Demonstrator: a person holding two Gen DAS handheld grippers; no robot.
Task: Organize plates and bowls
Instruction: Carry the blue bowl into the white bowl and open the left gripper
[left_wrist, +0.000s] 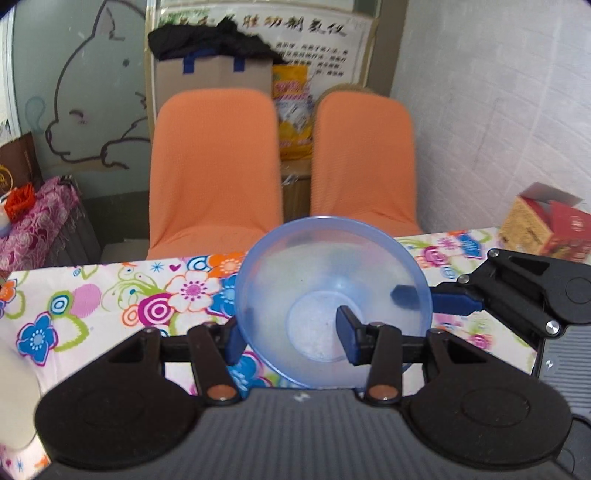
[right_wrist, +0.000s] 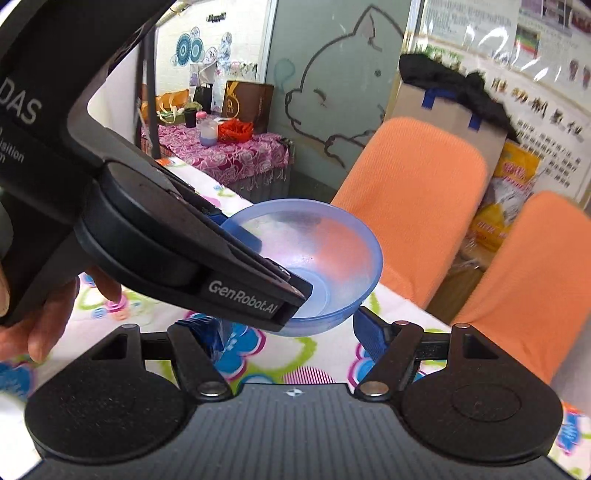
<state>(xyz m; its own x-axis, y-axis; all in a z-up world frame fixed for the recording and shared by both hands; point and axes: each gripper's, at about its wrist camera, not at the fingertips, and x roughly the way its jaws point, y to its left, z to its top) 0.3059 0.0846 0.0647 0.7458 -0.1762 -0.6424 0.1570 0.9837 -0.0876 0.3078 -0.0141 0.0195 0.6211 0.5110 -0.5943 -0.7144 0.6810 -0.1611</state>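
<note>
Right wrist view: right gripper (right_wrist: 291, 334) jaws are opening, nothing between them. Just beyond, the left gripper (right_wrist: 258, 280), labelled "GenRobot.AI", clamps a translucent blue bowl (right_wrist: 332, 243) by its rim above the floral tablecloth (right_wrist: 314, 354). Orange chairs (right_wrist: 413, 206) stand behind.

Both wrist views close, angled down; share bowl (left_wrist: 332, 295).

My left gripper (left_wrist: 291, 332) points down at a slant, its 2 blue fingers (left_wrist: 347, 336) clamped across the rim of the blue bowl (left_wrist: 332, 266): 1 inside, 1 outside. My right gripper (right_wrist: 291, 332) sits alongside, angled likewise; its jaws stand apart, empty. My hand (right_wrist: 40, 314) wraps the left handle.
</note>
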